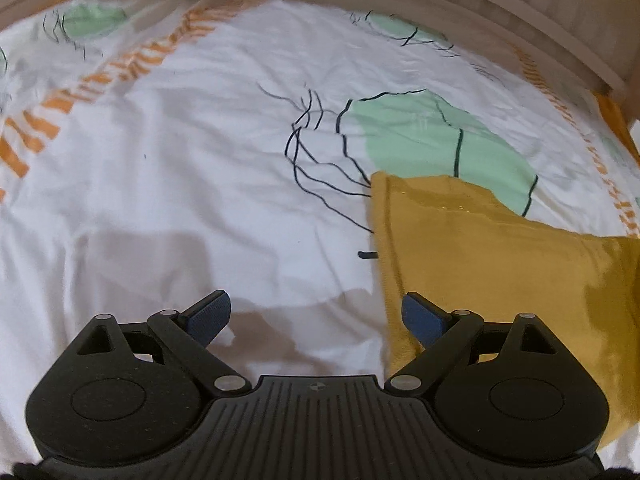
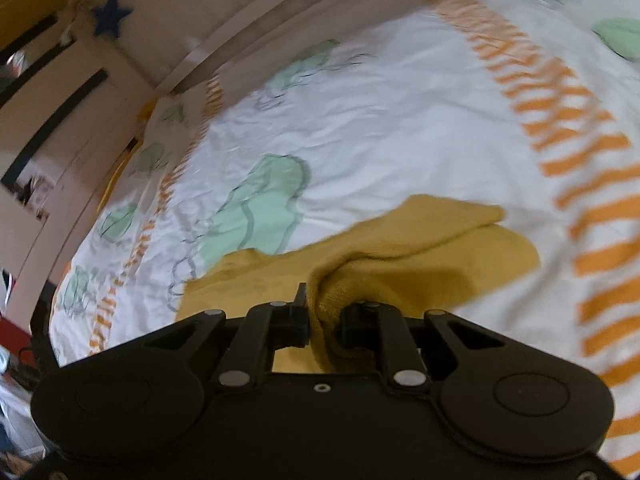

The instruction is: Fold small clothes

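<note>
The right gripper (image 2: 325,322) is pinching a bunched fold of the mustard-yellow knit garment (image 2: 400,248), fingers clamped on it, the rest trailing ahead of them over the white printed bedsheet (image 2: 380,128); the left gripper (image 1: 316,316) is hanging with fingers apart and empty, the garment's edge lying just under its right finger (image 1: 422,320). The thin pinch is likely risking slippage under the cloth's own weight; dragging could also be skewing the fold or rucking the sheet.

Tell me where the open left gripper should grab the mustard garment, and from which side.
Judging by its pose, take the straight near edge of the mustard garment beside the left gripper, coming from its bare left side; the right gripper already pinches a bunched fold.
</note>
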The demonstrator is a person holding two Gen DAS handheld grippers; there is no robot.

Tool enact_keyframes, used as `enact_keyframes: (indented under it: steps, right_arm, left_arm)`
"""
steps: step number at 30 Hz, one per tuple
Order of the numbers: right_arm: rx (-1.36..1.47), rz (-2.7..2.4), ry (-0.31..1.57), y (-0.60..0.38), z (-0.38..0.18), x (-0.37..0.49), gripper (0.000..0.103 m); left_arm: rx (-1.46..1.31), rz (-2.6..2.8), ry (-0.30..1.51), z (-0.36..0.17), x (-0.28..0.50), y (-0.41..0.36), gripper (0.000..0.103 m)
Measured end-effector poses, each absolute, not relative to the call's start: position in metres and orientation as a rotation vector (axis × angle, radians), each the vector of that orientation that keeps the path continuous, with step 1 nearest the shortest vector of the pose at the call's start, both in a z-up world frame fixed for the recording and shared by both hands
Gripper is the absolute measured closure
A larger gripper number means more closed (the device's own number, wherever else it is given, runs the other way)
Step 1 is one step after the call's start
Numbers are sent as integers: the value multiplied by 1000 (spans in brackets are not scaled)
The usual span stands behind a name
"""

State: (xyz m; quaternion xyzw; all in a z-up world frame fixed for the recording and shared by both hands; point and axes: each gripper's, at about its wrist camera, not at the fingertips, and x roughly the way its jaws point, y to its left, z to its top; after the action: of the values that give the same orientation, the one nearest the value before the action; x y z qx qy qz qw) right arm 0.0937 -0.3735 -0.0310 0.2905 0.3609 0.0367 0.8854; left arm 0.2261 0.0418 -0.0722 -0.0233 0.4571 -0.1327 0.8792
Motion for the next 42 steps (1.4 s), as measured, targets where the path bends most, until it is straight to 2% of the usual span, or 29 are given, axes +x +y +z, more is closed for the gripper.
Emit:
enact_keyframes:
  steps: [15, 24, 28, 30, 32, 34, 36, 38, 42]
  right_arm:
    - [516, 269, 818, -229, -47, 150, 81]
    - [282, 295, 857, -167, -58, 154, 81]
    - [234, 323, 860, -154, -61, 150, 72]
    - [232, 332, 838, -152, -57, 146, 65]
    - [248, 350, 802, -155, -51, 142, 52]
    - [267, 367, 756, -161, -41, 134, 45]
    - [271, 367, 716, -168, -31, 126, 42]
    - [266, 346, 685, -179, -24, 117, 33]
    - [207, 277, 680, -195, -23, 103, 30]
  left_arm:
    - [-70, -308, 897, -58, 229, 50, 10]
    - [-162, -309, 911, -57, 237, 63, 10]
    - [-219, -313, 925, -58, 241, 70, 10]
    - [-239, -313, 929, -58, 243, 73, 10]
    - [-253, -318, 929, -58, 243, 74, 10]
    - [-262, -327, 929, -58, 243, 75, 10]
    - [-265, -337, 928, -58, 243, 74, 10]
    - [-263, -350, 925, -57, 242, 71, 10]
    - [-268, -388, 915, -54, 240, 64, 10]
